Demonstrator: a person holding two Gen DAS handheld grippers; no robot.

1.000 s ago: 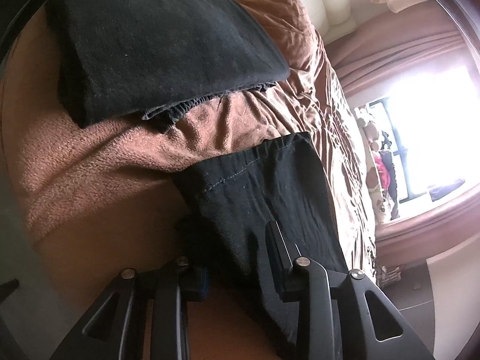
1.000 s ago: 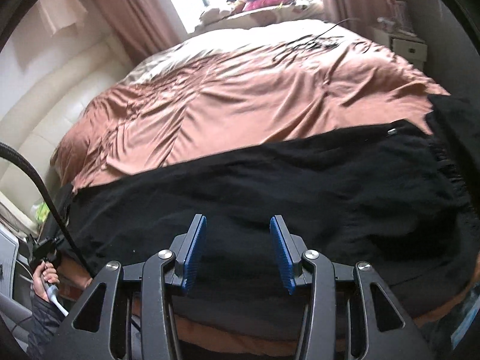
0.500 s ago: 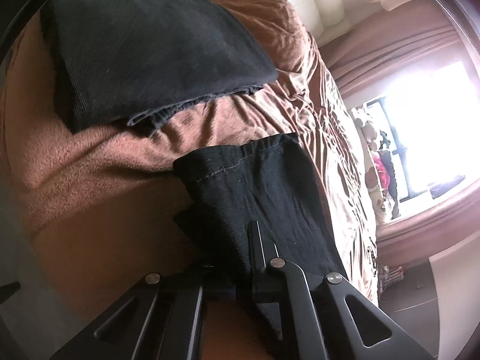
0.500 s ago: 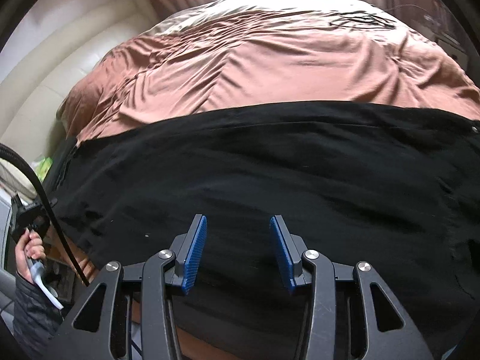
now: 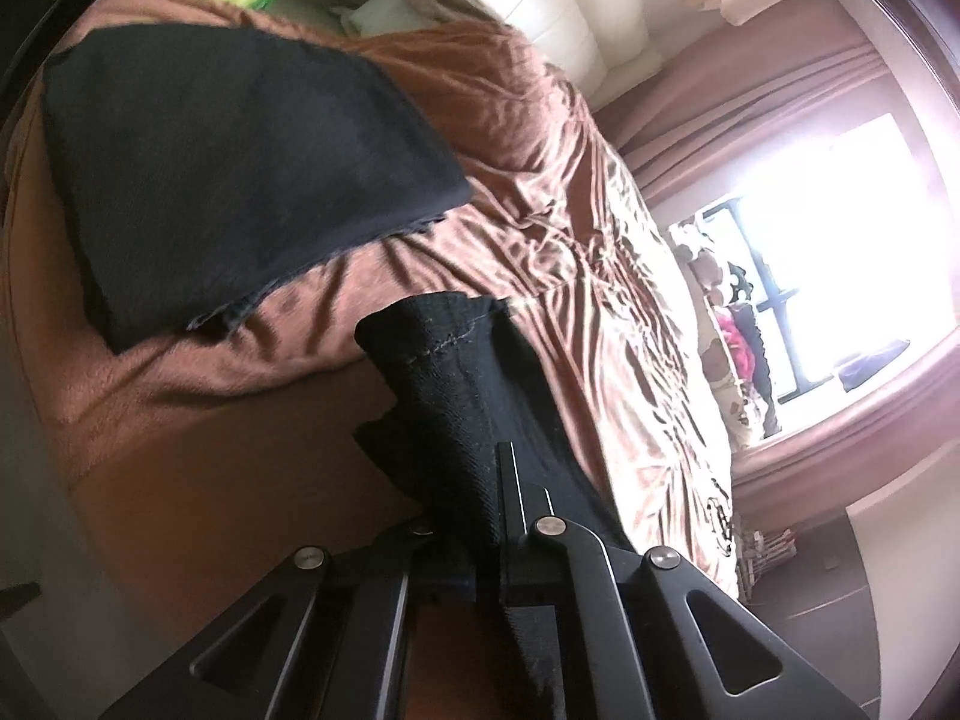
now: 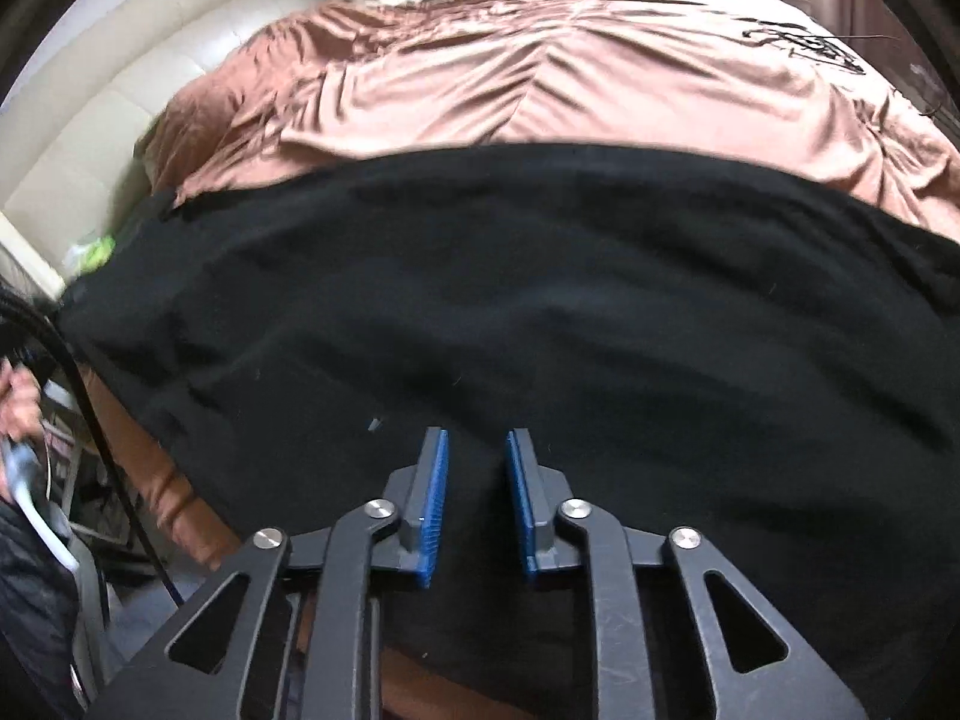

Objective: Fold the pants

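Observation:
The black pants [image 6: 510,300] lie spread across the brown bed cover [image 6: 540,72] in the right wrist view. My right gripper [image 6: 475,480] hangs low over their near edge, its blue pads [image 6: 433,480] closing with a narrow gap and black cloth between them. In the left wrist view my left gripper [image 5: 480,480] is shut on the stitched end of a pants leg [image 5: 456,372] and holds it raised off the bed. Cloth hides its left finger.
A folded dark garment [image 5: 240,168] rests on the brown cover [image 5: 540,228] up and to the left. A cream padded headboard [image 5: 576,12] and a bright window [image 5: 852,252] lie beyond. A person's hand [image 6: 18,402] and a black cable [image 6: 90,408] show at the left.
The left gripper shut on the pants leg end and lifted it. The right gripper came down close over the pants, and its blue pads drew much nearer together.

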